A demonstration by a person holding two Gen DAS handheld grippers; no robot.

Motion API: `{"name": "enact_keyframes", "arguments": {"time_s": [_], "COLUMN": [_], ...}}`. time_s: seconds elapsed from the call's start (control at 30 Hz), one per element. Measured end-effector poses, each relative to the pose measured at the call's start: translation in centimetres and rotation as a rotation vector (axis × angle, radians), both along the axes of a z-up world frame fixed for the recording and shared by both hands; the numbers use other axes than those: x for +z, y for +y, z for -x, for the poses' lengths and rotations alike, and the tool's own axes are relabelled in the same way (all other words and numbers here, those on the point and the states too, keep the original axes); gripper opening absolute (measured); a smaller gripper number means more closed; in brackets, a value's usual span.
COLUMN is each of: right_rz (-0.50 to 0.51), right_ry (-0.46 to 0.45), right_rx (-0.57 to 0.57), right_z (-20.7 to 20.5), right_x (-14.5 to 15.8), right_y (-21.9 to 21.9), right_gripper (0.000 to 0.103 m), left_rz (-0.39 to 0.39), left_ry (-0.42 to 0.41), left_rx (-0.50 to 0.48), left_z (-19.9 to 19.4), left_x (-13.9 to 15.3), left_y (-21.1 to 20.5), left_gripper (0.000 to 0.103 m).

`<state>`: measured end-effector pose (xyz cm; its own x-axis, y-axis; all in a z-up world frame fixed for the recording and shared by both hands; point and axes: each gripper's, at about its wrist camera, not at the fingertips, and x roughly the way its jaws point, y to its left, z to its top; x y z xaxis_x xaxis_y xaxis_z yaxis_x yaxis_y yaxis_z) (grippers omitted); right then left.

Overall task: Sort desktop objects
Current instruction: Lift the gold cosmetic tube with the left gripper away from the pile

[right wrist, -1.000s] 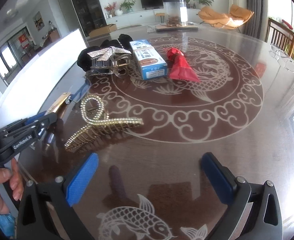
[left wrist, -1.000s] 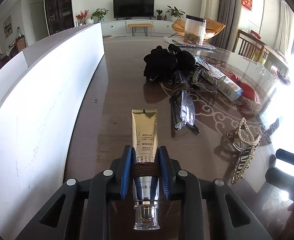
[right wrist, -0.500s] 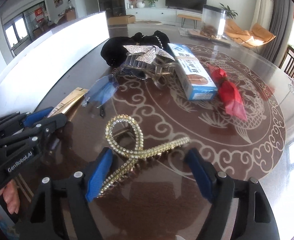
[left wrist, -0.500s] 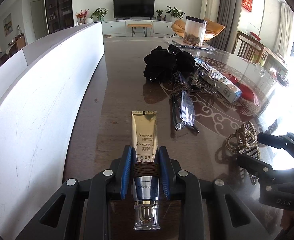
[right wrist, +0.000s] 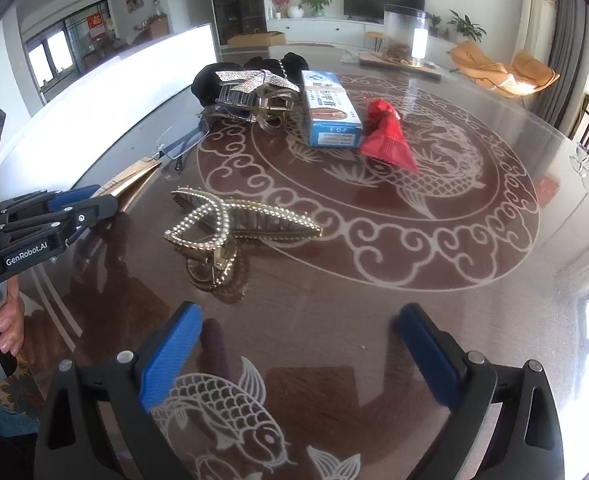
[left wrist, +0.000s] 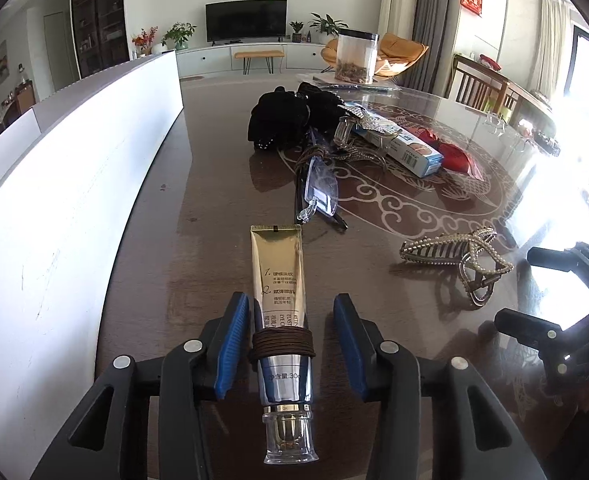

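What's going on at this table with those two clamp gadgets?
A person is sorting small items on a glass-topped table with a handheld gripper in each hand. The left gripper is opening around a gold cream tube lying on the table. The right gripper is opening too, empty, just short of a pearl hair claw.

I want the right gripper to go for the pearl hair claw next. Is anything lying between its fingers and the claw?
Nothing visible does. The right gripper, its jaws opening and empty, faces the pearl hair claw across bare table. The left gripper sits off to the left, clear of that line.
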<state>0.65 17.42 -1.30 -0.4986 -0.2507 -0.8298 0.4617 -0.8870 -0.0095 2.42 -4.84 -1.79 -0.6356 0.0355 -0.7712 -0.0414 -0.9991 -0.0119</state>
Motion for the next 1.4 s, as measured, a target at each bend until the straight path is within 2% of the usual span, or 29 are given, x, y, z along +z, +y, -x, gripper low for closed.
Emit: {"name": "enact_keyframes", "arguments": {"time_s": [0.03,0.17,0.3,1.4], "right_rz": [0.005,0.005,0.005,0.007], "right_ry": [-0.002,-0.002,0.0,0.006], "right_rx": [0.004,-0.008,-0.012,-0.045], "right_z": [-0.2,0.2,0.2,0.0], "right_x": [0.0,-0.1,-0.2,-0.1], "right_y": [-0.2,-0.2,-0.3,0.2], "right_gripper": [0.102,0.103,0.103,0.103], "left_rz": [0.027,0.0,0.024,0.018], "left_ry": [-0.016,-0.034,-0.073,-0.07], "left_rx": [0.014,0.047,0.016,0.018], "left_z": [0.2,0.6,1.2,1.1], "left_x": [-0.2,-0.4,-0.8,-0.7], "left_y": [0.2,-0.5,0.4,0.4], "left_gripper": [0.074,0.084,0.103,0.103]}}
